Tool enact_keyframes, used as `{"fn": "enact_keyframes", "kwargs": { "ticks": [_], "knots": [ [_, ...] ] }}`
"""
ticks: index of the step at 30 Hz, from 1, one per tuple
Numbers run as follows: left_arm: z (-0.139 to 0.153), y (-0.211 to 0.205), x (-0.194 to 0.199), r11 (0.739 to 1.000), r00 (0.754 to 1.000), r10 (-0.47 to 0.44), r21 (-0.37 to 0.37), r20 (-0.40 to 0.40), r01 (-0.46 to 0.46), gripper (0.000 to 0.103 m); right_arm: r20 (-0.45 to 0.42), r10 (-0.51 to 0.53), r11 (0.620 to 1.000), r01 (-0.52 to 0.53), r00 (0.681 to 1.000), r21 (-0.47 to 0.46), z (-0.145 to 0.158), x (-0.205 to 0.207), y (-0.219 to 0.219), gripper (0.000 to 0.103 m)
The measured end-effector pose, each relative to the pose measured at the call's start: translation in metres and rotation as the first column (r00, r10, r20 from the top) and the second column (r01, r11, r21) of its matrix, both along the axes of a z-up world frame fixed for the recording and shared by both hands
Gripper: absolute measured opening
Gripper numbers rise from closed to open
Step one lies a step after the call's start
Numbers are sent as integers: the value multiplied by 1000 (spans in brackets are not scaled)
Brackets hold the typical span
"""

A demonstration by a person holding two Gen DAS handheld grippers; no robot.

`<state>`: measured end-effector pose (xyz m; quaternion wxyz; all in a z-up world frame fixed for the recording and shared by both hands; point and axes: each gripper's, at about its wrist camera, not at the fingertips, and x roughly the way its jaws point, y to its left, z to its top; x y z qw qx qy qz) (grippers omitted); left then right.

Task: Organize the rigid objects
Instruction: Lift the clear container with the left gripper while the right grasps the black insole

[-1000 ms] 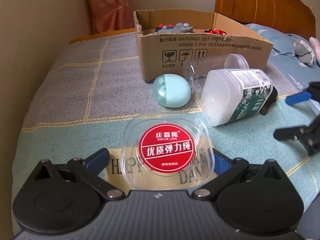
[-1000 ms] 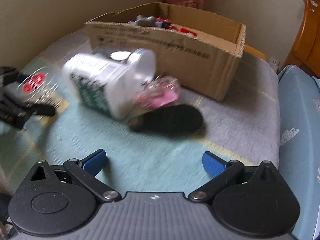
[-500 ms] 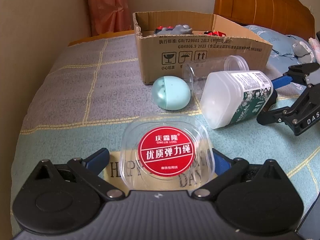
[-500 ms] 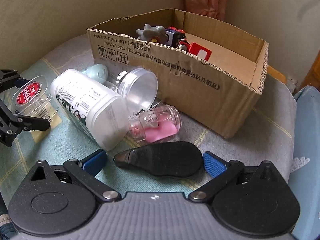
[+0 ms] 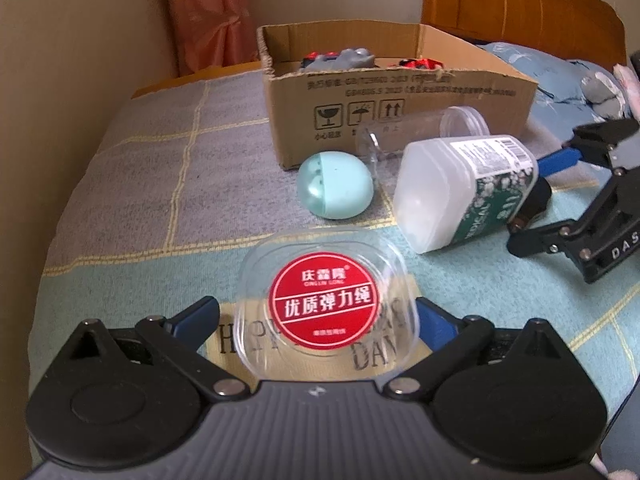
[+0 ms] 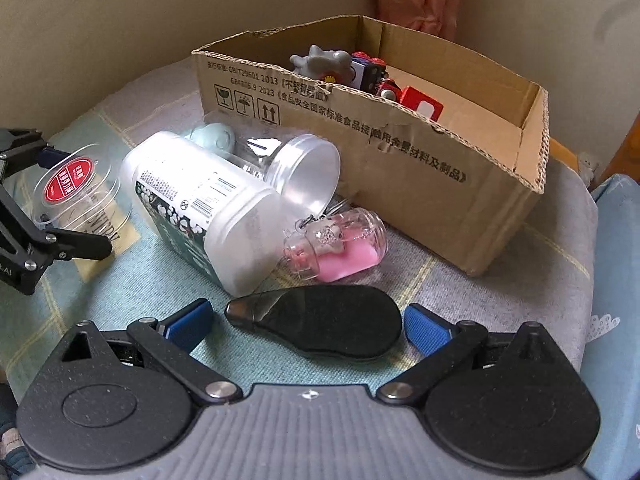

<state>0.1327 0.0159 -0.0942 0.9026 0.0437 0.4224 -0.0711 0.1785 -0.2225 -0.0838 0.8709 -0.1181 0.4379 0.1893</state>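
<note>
Left gripper (image 5: 316,312), right gripper (image 6: 306,320): fingers apart, straddling clear tub (image 5: 326,304), black case (image 6: 320,326); close squarely, centred.

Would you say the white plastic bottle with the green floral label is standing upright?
No, the white plastic bottle lies on its side on the bedspread.

a home bedroom: a bed covered by a checked grey-and-teal blanket (image 5: 168,184), a carved wooden headboard (image 5: 520,8) behind blue pillows (image 5: 560,80), a pink curtain (image 5: 208,20) in the corner by plain beige walls, and a cardboard box (image 6: 400,152) of toys on the bedding.
</note>
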Motion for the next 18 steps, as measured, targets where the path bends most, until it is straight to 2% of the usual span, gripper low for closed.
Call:
{"fn": "enact_keyframes", "kwargs": {
  "ticks": [4, 7, 12, 14, 15, 18],
  "knots": [
    [5, -1, -3, 1000, 1000, -13, 3, 17, 13, 98, 2, 2, 1000, -2, 1000, 3, 3, -4, 0, 93],
    [11, 0, -4, 1000, 999, -22, -1, 29, 22, 93, 3, -8, 1000, 8, 1000, -2, 5, -7, 0, 93],
    [10, 3, -1, 1000, 1000, -26, -1, 5, 26, 81, 4, -13, 1000, 13, 1000, -20, 6, -12, 2, 93],
    [9, 6, -1, 999, 1000, -30, -27, -10, 30, 76, 0, -16, 1000, 16, 1000, -24, 6, -11, 3, 93],
    [9, 8, 0, 998, 999, -32, -45, -19, 31, 75, 0, -16, 1000, 16, 1000, -24, 6, -12, 3, 93],
    [9, 8, 0, 998, 998, -54, -33, -26, 53, 75, -10, -14, 999, 13, 1000, -30, 9, -11, 5, 93]
  ]
}}
